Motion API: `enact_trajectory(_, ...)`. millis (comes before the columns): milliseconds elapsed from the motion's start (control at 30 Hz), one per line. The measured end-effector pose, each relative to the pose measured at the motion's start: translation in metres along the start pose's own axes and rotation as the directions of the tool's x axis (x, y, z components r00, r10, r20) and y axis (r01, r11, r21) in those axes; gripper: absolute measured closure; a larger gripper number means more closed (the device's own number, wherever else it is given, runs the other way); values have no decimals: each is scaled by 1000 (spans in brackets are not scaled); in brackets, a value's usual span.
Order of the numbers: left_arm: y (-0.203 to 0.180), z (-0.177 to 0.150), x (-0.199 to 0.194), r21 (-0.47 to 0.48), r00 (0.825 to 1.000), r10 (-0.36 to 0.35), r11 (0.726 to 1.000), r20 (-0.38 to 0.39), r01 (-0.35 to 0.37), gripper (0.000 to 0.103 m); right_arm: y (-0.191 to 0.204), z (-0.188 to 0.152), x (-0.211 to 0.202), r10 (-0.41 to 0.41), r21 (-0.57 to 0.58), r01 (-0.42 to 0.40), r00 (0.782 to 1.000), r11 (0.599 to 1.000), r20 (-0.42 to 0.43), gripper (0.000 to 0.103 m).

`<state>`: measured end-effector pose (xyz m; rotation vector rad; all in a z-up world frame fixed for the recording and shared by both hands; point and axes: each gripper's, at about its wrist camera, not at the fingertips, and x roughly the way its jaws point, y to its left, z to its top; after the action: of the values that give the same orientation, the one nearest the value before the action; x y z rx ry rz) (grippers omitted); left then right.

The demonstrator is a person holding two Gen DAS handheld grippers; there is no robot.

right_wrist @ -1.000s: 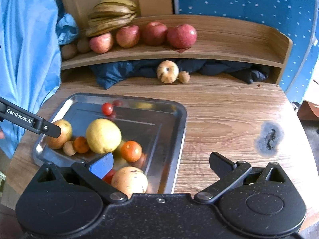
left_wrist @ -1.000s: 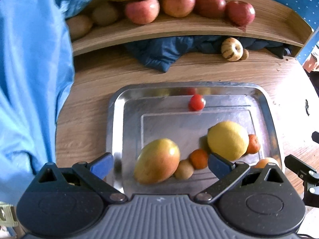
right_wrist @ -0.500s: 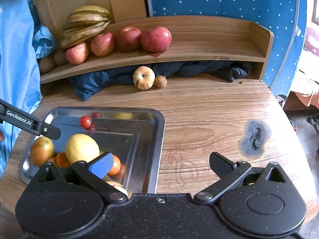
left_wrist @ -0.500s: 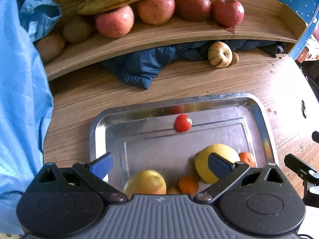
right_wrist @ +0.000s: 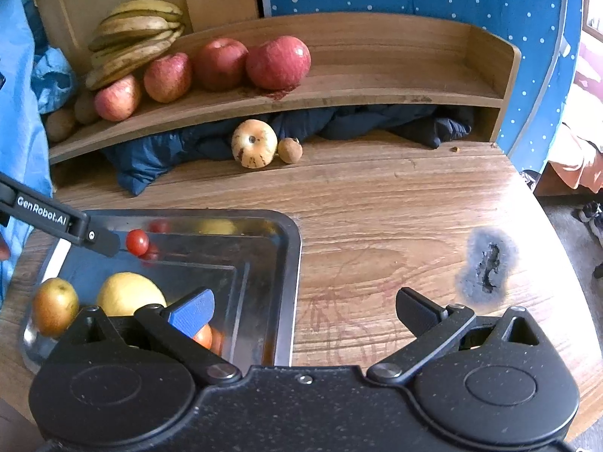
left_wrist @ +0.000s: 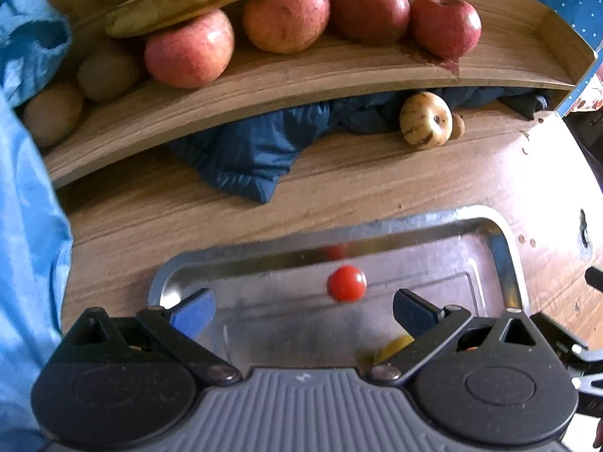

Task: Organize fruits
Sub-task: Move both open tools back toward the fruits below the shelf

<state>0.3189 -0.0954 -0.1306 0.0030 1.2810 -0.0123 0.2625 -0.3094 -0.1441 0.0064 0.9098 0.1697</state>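
Since the tomato point(left_wrist: 346, 283) sits dead centre ahead of the left gripper point(left_wrist: 301, 310), jaws wide apart and empty, left's nearer; right gripper point(right_wrist: 303, 310) gapes over bare table.

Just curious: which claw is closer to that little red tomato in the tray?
Left. The left claw hangs open just before the tomato; the right claw sits over the table beside the tray.

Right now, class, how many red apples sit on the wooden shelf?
4, in a row on the wooden shelf: one under the bananas, then a second, a third, and the rightmost. More may hide behind the bananas.
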Motion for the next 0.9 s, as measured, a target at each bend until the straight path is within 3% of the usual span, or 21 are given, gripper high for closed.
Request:
enact_trajectory(533, -22, 50, 25, -24, 992, -118, 993, 36, 119, 1, 4, 25, 33, -79, -47, 78, 997, 996, -9, 1)
enact_trajectory(900, -30, 70, 41, -34, 990, -136, 990, 27, 137, 1, 2, 47, 55, -100, -72, 100, 995, 992, -7, 1)
